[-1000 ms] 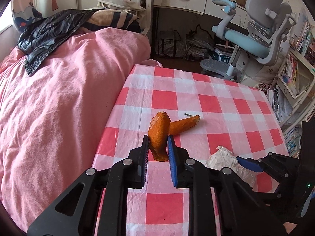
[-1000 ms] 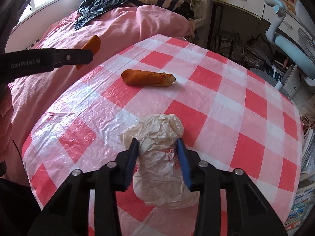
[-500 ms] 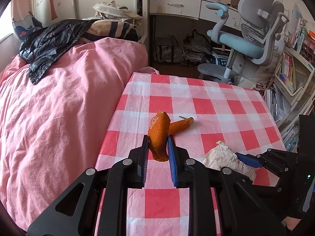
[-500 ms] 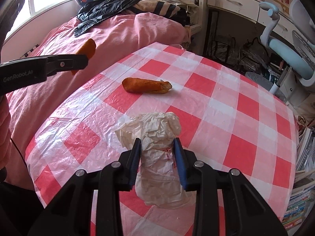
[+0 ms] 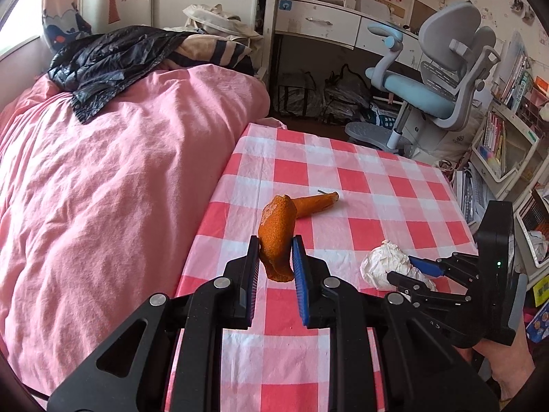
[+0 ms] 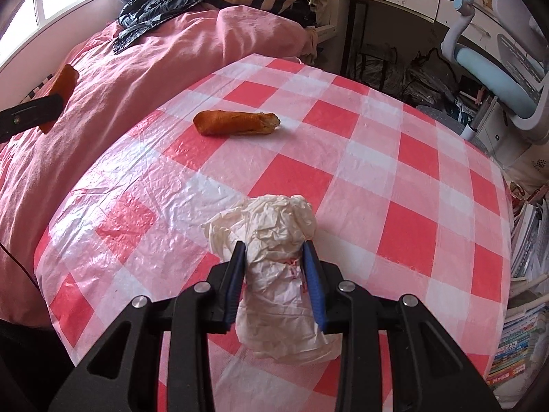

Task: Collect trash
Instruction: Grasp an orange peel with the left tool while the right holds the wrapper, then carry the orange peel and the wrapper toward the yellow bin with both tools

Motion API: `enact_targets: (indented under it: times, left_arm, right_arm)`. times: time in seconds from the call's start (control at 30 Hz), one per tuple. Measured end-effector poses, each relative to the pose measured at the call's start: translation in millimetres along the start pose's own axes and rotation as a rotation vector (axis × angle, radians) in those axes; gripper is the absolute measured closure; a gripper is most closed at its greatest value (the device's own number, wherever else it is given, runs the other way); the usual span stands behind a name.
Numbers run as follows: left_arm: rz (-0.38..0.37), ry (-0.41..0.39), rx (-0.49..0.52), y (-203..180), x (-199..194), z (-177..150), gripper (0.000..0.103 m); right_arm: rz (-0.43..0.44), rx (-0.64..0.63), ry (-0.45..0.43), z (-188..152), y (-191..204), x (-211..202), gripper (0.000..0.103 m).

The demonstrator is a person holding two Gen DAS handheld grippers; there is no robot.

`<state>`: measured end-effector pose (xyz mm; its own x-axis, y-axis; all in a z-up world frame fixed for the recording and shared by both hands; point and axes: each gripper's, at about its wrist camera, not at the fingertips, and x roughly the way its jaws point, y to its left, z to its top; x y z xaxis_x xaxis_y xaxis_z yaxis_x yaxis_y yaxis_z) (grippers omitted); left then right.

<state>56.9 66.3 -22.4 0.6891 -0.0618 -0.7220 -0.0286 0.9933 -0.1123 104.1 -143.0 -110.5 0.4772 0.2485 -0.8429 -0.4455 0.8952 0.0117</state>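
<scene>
two pieces lifted, one left lying

two grippers each pinch trash, likely for carrying off: left gripper jaws clamp an orange peel, right gripper jaws squeeze crumpled paper. another peel lies at twelve o'clock on the checked desk, pink bed at nine.

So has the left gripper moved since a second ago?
Yes. In the right wrist view the left gripper with its orange peel slid left, away from the table's peel.
</scene>
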Motion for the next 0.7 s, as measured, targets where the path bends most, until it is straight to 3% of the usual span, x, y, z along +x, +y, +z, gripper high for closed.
enact_targets:
  times: [0.2,0.47,0.7]
  left_arm:
    - [-0.021,-0.021,-0.045,17,-33,-22,0.085]
    - [-0.05,-0.042,-0.042,16,-49,-28,0.085]
    - [-0.049,-0.048,-0.004,5,-52,-29,0.085]
  right_arm:
    - [-0.045,0.004,-0.01,-23,6,-20,0.069]
    - [-0.056,0.099,-0.144,-48,-6,-67,0.068]
    - [-0.02,0.213,-0.248,-44,-23,-82,0.067]
